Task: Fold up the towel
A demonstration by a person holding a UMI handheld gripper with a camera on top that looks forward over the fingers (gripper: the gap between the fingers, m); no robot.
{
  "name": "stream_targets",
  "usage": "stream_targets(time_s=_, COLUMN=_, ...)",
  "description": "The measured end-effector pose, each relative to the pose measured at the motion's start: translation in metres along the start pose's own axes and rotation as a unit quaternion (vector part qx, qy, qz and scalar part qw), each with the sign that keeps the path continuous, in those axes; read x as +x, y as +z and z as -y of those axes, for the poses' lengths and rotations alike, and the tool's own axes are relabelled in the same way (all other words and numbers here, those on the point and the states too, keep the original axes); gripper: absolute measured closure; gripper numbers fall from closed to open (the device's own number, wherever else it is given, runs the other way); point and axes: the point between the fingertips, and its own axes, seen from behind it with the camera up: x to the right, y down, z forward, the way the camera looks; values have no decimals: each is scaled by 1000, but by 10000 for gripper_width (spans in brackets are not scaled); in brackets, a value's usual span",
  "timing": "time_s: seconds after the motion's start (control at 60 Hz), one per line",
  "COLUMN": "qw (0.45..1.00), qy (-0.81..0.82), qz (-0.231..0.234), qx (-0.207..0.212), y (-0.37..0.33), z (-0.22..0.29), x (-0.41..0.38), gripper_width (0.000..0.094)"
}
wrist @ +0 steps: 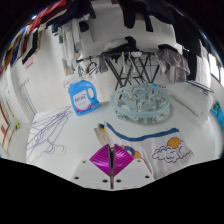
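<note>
White cloth towel [160, 140] w/ blue border & cloud print; blue-white detergent jug [84, 97]; magenta pads on claw [113, 160]; white tabletop [60, 125].

The towel [150, 137] looks like soft white cloth with a blue edge and a cloud picture on it. The worktop [75, 135] is white, smooth and matt. The wire hangers [45, 133], at about nine o'clock from the towel, are thin shiny metal. The see-through bowl [138, 100], at twelve o'clock from the towel, looks like glossy clear plastic. The tool [112, 160] has smooth pink pads [101, 158].
</note>
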Motion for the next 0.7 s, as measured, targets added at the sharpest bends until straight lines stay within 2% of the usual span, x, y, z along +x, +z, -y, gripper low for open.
stream_targets(time_s=0.1, qw=1000, qy=22, qz=4, qx=10, y=-23, z=32, x=44, gripper_width=922)
stream_targets(time_s=0.233, qw=999, qy=25, qz=-29, qx=14, y=-22, z=48, x=125, gripper_width=919)
stream_targets(time_s=0.4, qw=998, qy=2, qz=-70, qx=-10, y=-9, z=24, x=207, gripper_width=910)
stream_targets(time_s=0.533, qw=995, qy=-24, qz=-91, qx=-24, y=10, z=-2, x=238, gripper_width=889)
stream_targets(time_s=0.567, qw=995, qy=-27, qz=-93, qx=-24, y=10, z=-4, x=239, gripper_width=797)
stream_targets(time_s=0.667, qw=992, qy=-54, qz=-113, qx=-9, y=-10, z=10, x=251, gripper_width=78)
stream_targets(time_s=0.7, qw=992, qy=-60, qz=-114, qx=-2, y=-28, z=15, x=247, gripper_width=109)
